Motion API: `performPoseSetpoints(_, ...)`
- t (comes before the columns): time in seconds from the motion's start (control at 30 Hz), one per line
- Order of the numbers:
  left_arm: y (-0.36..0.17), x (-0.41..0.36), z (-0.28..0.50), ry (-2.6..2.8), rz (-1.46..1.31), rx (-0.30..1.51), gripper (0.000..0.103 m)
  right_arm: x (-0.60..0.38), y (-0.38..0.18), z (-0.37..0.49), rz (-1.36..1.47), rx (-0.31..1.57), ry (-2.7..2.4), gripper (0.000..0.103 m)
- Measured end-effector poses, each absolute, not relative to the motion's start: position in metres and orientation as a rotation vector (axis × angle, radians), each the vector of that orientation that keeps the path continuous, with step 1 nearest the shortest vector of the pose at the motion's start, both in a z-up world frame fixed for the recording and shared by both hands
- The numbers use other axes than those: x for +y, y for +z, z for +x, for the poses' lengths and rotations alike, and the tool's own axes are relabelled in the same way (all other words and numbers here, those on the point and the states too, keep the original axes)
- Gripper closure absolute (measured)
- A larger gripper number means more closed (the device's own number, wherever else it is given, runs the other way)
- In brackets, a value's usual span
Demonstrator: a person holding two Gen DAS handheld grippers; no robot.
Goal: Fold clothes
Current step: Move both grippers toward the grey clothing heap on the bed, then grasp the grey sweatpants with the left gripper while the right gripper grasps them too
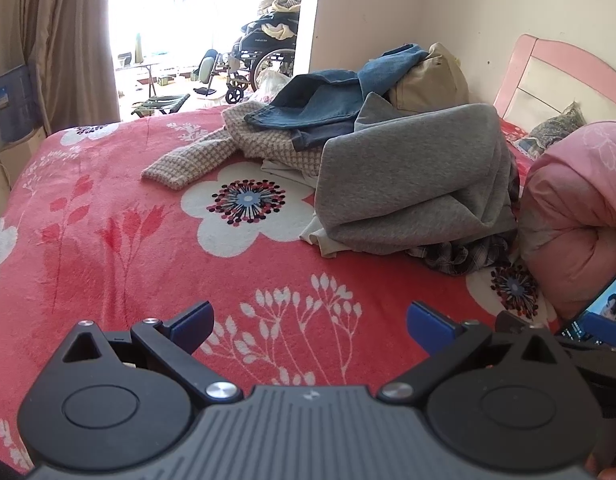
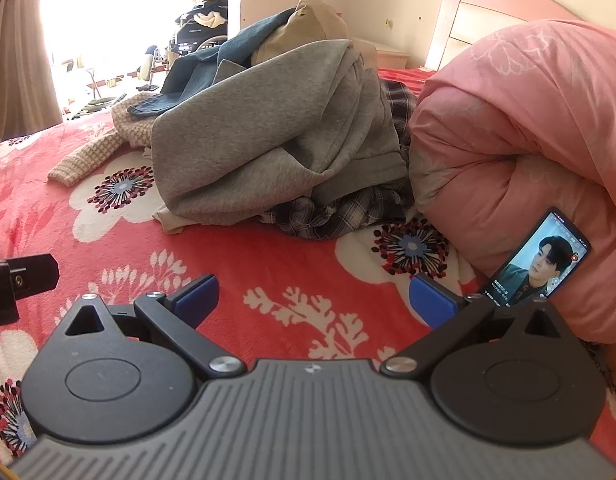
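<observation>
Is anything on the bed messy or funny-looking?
Yes. The clothes sit in a jumbled heap: a gray top slumps over a plaid shirt, with jeans tossed on top. A lit phone leans tilted against the pink quilt, odd beside laundry.

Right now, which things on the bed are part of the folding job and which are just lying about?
For the job:
grey sweatshirt
jeans
checked knit
plaid shirt
beige garment
left gripper and right gripper, both open and empty

Lying about:
pink quilt
phone
wheelchair
curtain
</observation>
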State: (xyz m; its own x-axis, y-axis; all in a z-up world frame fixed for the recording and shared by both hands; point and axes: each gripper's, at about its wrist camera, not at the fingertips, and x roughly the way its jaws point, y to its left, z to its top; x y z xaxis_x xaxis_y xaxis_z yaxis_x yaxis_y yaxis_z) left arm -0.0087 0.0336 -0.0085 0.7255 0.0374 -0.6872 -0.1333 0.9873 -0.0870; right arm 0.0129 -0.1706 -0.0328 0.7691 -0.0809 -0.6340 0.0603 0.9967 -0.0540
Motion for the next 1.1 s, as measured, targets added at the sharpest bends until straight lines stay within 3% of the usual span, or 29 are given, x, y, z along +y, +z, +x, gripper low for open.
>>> performPoseSetpoints(0.57,-0.013,0.031,0.066,-0.035,-0.020,0.616,0.000,-0.205,-0.038,0.032,0.012,0.561,0.054,0.001)
performPoseSetpoints(1.03,-0.052,0.029,0.233,-0.167,0.032,0.577,0.001,-0.245,0.010,0.221,0.332,0.488,0.156,0.001)
performPoseSetpoints(1.1,-0.063,0.025,0.248,-0.181,0.029,0.613,0.010,-0.243,0.005,0.255,0.338,0.531,0.135,0.001)
